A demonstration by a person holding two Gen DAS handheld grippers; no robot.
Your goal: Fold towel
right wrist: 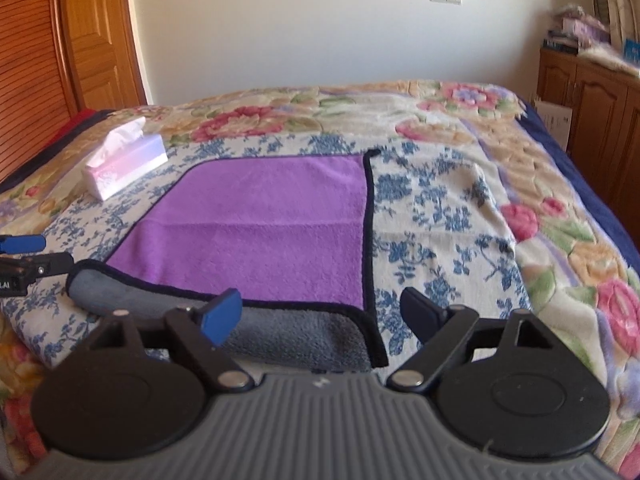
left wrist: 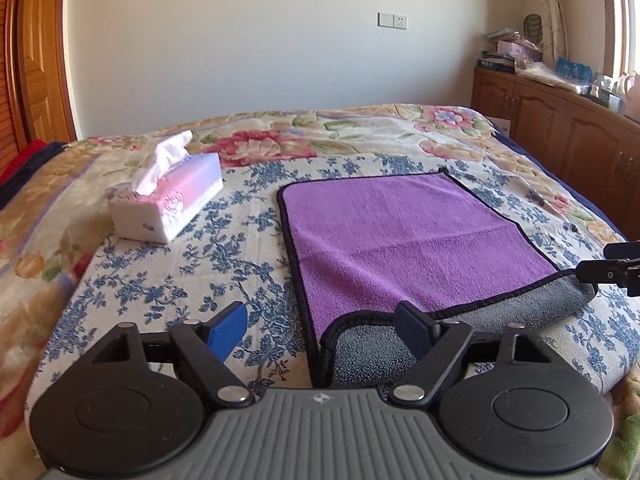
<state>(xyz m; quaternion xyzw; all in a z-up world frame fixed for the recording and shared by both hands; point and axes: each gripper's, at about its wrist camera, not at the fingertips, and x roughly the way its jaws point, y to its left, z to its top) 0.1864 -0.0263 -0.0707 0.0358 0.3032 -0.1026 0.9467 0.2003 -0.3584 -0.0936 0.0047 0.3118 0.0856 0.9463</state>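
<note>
A pink-and-white tissue pack [left wrist: 170, 200] lies left of the purple, black-edged microfibre towel [left wrist: 400, 240], which lies on the floral bed [left wrist: 120, 280], its near grey edge turned over. Left gripper [left wrist: 324, 328] and right gripper [right wrist: 320, 312] fingers are released.

The towel [left wrist: 408, 240] is coloured purple on top, grey beneath, and edged in black. The bedspread [left wrist: 168, 280] is printed with blue flowers on cream. The tissue box [left wrist: 172, 204] is shaded pink and white.

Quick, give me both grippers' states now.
Left gripper: open, holding nothing, straddling the purple-and-grey towel's near corner.
Right gripper: open, holding nothing.
</note>
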